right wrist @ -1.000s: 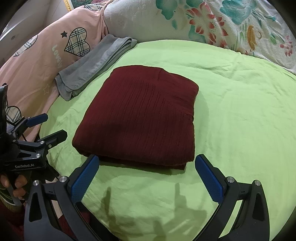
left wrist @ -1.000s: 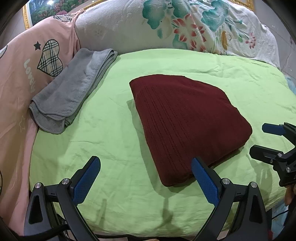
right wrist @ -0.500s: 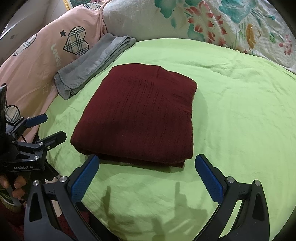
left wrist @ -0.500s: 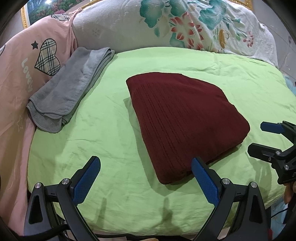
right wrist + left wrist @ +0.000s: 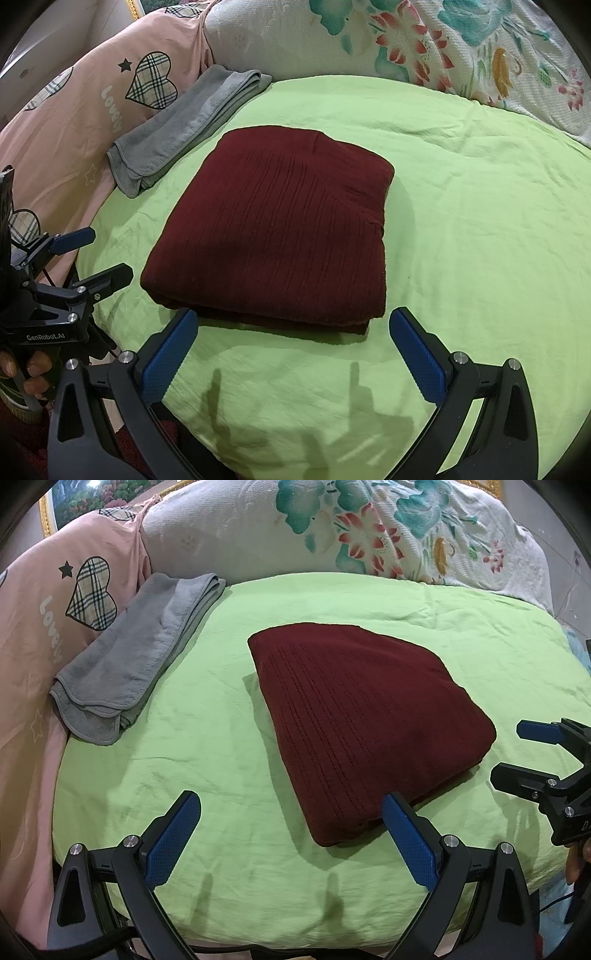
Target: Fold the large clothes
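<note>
Maroon ribbed knit, the folded garment (image 5: 280, 229) lies as a thick rectangle in the middle of the green bedsheet (image 5: 480, 258), well apart from the folded grey towel (image 5: 184, 125) that rests against the pink pillow (image 5: 48, 602) at the far left, with the floral pillow (image 5: 351, 528) behind. I judge the folding to be essentially finished, so the step in hand is a check and a tidy: I want the stacked edges at the near side to sit flush, and if I touch the bundle at all I should press lightly on top or nudge an edge rather than pinch, since a grab at one layer would drag the soft knit and undo the fold. Any approach should come in low and level from the near edge, both sides together. My left gripper (image 5: 291, 830) hovers above the sheet at the bundle's near left corner, fingers spread wide, holding nothing and touching nothing; its right pad overlaps the corner only in line of sight. My right gripper (image 5: 291, 350) hangs just short of the near edge, likewise spread wide and empty, with bare sheet between its blue pads (image 5: 170, 354).
</note>
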